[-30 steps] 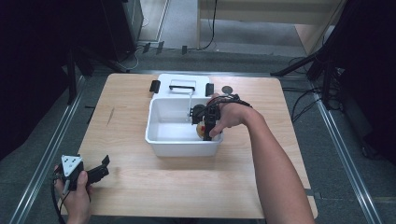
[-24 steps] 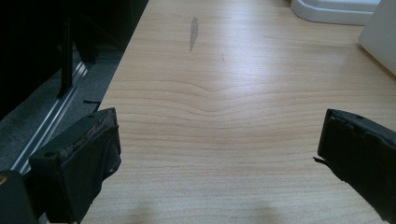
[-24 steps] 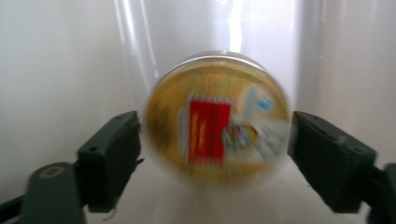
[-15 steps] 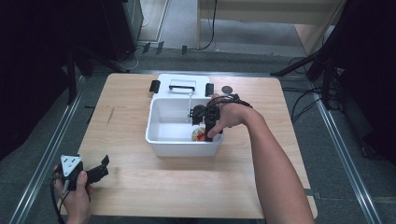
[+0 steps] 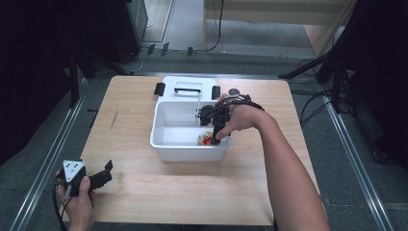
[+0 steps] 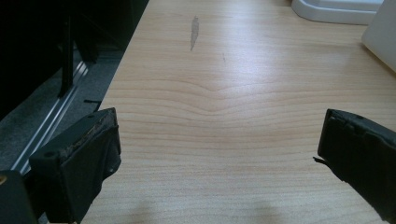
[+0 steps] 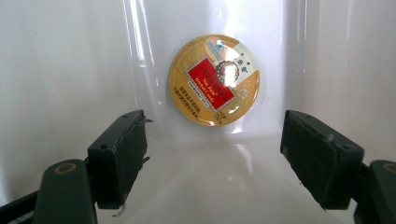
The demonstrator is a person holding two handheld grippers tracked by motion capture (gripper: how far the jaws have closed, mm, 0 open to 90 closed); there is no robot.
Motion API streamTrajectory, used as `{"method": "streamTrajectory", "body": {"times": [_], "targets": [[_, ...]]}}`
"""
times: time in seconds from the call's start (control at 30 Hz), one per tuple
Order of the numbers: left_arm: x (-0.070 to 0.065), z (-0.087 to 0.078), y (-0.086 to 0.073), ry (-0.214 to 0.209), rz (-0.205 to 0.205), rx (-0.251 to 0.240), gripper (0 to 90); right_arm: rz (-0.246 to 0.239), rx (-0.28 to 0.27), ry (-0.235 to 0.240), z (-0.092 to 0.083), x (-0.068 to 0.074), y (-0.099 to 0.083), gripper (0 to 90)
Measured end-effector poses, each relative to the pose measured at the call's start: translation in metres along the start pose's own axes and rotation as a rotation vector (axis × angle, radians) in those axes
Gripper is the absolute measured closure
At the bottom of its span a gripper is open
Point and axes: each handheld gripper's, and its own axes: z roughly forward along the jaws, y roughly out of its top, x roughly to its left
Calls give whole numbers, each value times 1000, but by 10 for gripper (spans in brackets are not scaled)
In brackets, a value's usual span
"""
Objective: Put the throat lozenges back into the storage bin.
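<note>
Here, from the high view, your right tool [image 5: 213, 139] reaches down into the white bin [image 5: 166, 143] that stands on the wooden bench [image 5: 130, 120], near the bin's right front corner. A round gold tin [image 5: 204, 139] with a red label lies on the bin's floor just beside the tool's tips, on their left in this view; whether they touch it you cannot tell from up here. The white lid [image 5: 188, 88] with its handle rests flat on the bench right behind the bin. Your left tool [image 5: 107, 172] sits low at the near left edge of the bench, well apart from the bin, held in your left hand [image 5: 77, 204] with its tips pointing across the wood towards the bin.

In the left gripper view, your left tool [image 6: 219, 140] stands wide open, with bare bench [image 6: 224, 93] between the two black jaws and nothing gripped. A corner of the white bin [image 6: 380, 39] shows at the far right, and the lid [image 6: 336, 10] at the top edge.

In the right gripper view, the gold tin [image 7: 214, 79] lies ahead of your right tool [image 7: 214, 140], centred on the gap but beyond the tips rather than between them. The jaws have just been closing, yet they stand apart with only the bin's white floor [image 7: 205, 186] between them, and neither pad touches the tin. The tin's red label faces the camera, tilted a little.
</note>
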Motion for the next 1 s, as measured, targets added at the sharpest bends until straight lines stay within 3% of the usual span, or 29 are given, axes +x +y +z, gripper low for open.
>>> {"method": "streamTrajectory", "body": {"times": [0.53, 0.57, 0.6, 1.0], "targets": [[-1, 0, 0, 4, 6, -3, 0, 19, -48, -30, -34, 5, -13, 223], [-1, 0, 0, 3, 6, -1, 0, 36, -46, -27, -37, 6, -14, 222], [-1, 0, 0, 5, 3, -5, 0, 22, -59, -32, -39, 6, -15, 219], [-2, 0, 0, 8, 8, -4, 0, 77, -99, -55, -66, 11, -40, 183]]}}
